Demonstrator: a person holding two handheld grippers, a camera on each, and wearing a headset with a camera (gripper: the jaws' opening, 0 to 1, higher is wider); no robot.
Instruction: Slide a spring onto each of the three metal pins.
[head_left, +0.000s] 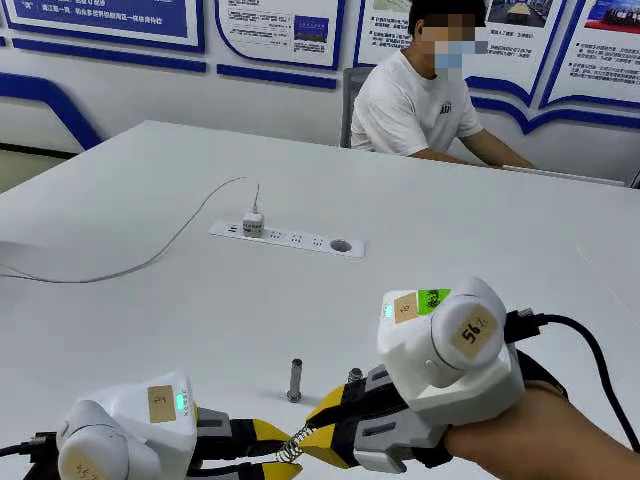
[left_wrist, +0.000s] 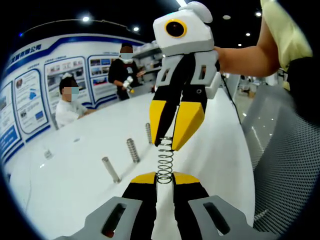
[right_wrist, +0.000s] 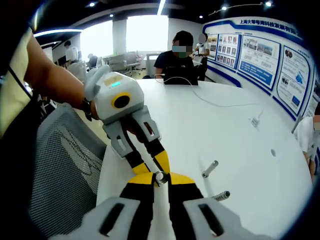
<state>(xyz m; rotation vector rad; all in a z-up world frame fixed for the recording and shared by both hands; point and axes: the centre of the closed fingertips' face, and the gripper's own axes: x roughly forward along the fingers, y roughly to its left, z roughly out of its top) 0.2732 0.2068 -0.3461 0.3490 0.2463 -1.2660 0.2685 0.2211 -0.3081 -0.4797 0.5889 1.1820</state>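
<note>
White tabletop beneath; left claw up from frame bottom, right claw down from top, both clamped on one spring

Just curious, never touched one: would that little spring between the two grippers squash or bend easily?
Probably springy rather than stiff: the spring is thin open wire coils, so it likely flexes if pushed sideways. It looks light, held between the left gripper and right gripper by its ends. Laid down, its round form might roll.

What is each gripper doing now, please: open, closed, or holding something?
Left gripper: closed on one end of the spring.
Right gripper: closed on the spring's other end.
</note>
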